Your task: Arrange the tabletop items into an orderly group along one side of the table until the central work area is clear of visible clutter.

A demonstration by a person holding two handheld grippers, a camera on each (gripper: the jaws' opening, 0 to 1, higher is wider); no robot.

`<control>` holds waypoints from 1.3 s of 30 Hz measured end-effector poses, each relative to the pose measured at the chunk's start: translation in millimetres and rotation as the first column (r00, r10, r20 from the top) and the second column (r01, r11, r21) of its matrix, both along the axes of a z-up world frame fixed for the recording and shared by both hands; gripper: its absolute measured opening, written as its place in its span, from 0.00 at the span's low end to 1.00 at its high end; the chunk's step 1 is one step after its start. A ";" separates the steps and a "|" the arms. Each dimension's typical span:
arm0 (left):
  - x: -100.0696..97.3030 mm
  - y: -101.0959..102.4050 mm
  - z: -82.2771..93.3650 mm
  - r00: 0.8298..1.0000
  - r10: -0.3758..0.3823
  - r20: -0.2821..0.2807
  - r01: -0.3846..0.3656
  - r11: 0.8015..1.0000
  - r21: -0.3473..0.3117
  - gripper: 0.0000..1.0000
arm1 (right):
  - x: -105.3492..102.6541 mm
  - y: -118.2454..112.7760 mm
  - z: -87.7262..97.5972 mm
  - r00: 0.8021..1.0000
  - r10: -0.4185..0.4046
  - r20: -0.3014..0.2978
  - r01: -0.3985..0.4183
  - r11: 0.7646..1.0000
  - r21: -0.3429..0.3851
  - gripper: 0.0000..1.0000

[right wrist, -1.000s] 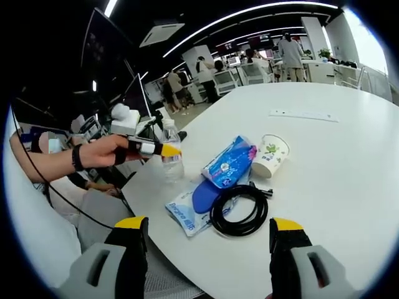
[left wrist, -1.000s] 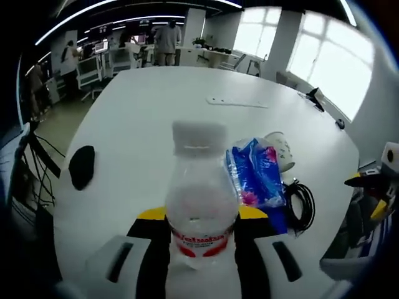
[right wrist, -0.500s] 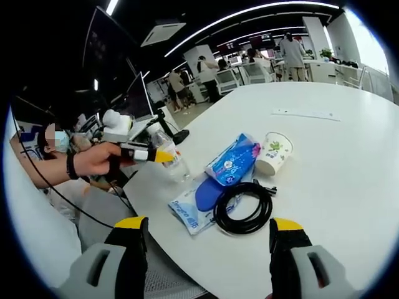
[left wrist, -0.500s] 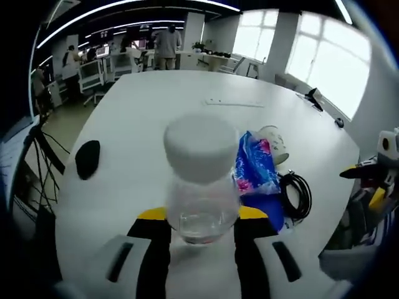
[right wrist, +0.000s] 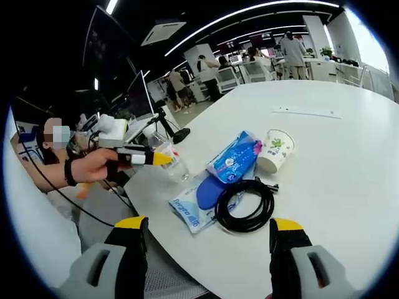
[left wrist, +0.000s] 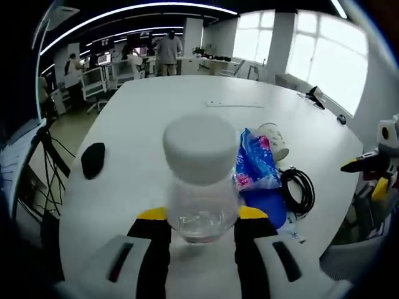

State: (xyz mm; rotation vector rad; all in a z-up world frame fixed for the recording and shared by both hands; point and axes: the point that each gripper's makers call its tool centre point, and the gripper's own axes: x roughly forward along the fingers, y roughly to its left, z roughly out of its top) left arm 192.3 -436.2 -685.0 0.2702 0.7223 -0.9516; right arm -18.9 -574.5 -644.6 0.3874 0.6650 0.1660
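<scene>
Left gripper (left wrist: 201,218): jaws clamped on bottle (left wrist: 201,177), tilted, held over table (left wrist: 156,106) edge. Beside it, rightward: blue packet (left wrist: 257,163), cup (left wrist: 274,140), cable (left wrist: 300,193). Right gripper (right wrist: 209,233): jaws wide apart, holding nothing, near table edge facing cable.

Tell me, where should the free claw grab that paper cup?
Judging from the right gripper view, the paper cup lies tipped over, mouth facing the blue packet. The open right claw would best pinch across its tapered side wall from above, away from the cable.
</scene>
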 end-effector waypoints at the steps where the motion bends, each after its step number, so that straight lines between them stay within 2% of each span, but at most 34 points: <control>1: -1.2 -0.4 -0.1 1.000 -0.002 0.003 0.002 1.000 -0.003 0.39 | -0.1 -0.1 -0.2 1.000 0.000 -0.002 0.000 1.000 0.000 0.82; 6: -6.8 0.0 1.6 0.999 -0.017 0.042 0.018 1.000 -0.011 0.39 | -1.3 -0.9 -1.0 1.000 0.007 -0.009 -0.007 1.000 -0.005 0.82; 16: -7.4 -4.1 5.6 0.998 -0.003 0.057 0.005 1.000 -0.023 0.39 | -1.9 -0.2 0.9 1.000 0.008 -0.012 -0.008 1.000 -0.007 0.82; 26: -1.2 -4.3 5.6 0.998 0.016 0.061 -0.014 1.000 -0.019 0.39 | -2.9 2.6 0.1 1.000 0.009 -0.017 -0.010 1.000 -0.007 0.82; 39: 19.0 -9.0 0.9 0.996 0.049 0.080 -0.047 0.999 -0.018 0.39 | -1.4 2.2 2.4 0.999 0.015 -0.032 -0.015 1.000 -0.018 0.82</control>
